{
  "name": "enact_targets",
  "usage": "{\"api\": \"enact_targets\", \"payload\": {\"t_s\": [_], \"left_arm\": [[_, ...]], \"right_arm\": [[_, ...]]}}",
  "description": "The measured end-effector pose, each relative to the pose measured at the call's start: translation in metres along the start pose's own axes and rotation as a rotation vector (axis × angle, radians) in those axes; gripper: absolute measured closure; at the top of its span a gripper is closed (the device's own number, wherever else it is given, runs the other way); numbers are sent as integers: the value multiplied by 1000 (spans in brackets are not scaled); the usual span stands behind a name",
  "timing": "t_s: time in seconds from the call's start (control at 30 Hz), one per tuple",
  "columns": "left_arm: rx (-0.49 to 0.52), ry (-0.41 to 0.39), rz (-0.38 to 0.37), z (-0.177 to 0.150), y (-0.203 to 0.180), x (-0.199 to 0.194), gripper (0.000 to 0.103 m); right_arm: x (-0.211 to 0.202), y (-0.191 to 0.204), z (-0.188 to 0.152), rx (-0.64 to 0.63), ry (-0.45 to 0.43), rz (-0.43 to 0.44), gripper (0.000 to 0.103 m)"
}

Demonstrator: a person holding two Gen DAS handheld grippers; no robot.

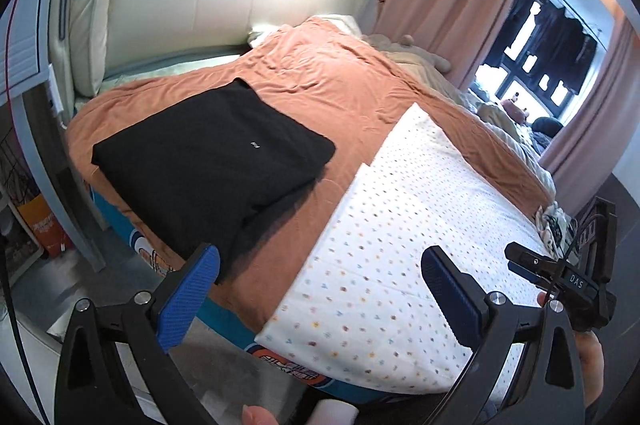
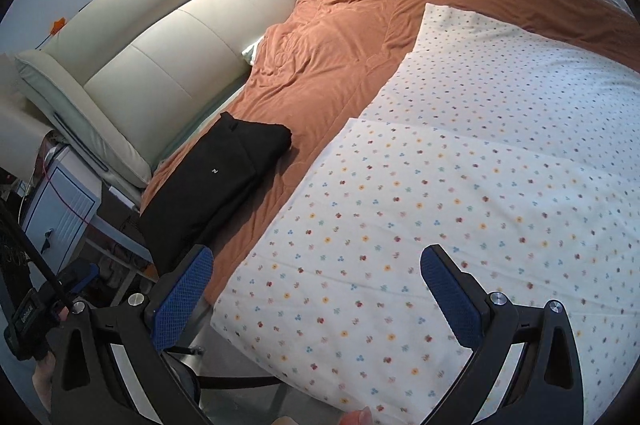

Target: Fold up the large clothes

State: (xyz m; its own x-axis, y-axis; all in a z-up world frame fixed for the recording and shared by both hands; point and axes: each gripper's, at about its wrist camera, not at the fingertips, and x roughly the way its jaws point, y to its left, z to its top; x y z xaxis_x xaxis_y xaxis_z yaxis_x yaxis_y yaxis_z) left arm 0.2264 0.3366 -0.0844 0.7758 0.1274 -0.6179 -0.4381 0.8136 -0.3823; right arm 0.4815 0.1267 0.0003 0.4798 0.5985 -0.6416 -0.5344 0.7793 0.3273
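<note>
The black garment (image 1: 212,161) lies folded at left of frame. The spotted cloth (image 2: 460,209), centre-right, shows 1 fold; more seem left. Left gripper (image 1: 320,289) and right gripper (image 2: 316,289) gape wide, empty.

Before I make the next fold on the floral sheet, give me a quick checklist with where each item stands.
1. Left gripper open, nothing between its fingers: ok.
2. Right gripper open, nothing between its fingers: ok.
3. Floral sheet lying flat on the orange blanket, one layer folded over: ok.
4. Folded black garment lying apart from the sheet: ok.
5. Sheet's far right edge: cannot tell, out of view.
</note>
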Motion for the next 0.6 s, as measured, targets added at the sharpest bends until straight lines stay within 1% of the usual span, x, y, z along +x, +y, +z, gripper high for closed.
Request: {"api": "enact_targets", "payload": {"t_s": [0.13,0.23,0.47,0.5,0.6], "left_arm": [[72,-14,-1,-11,-27,-16,0],[121,-42,11,-20,-45,-34,0],[204,-107,-6,-44,-78,-83,0],[217,-115,-9,-48,-83,-90,0],[250,-133,-23,-62,-93,-111,0]], "right_arm": [[-37,-9,-20,4,-37,-24,0],[-65,-13,-37,-9,-61,-43,0],[-134,-18,-77,-5,-128,-78,0],[-138,-20,-81,-4,-134,-83,0],[-168,-19,-104,-3,-165,-100,0]]}}
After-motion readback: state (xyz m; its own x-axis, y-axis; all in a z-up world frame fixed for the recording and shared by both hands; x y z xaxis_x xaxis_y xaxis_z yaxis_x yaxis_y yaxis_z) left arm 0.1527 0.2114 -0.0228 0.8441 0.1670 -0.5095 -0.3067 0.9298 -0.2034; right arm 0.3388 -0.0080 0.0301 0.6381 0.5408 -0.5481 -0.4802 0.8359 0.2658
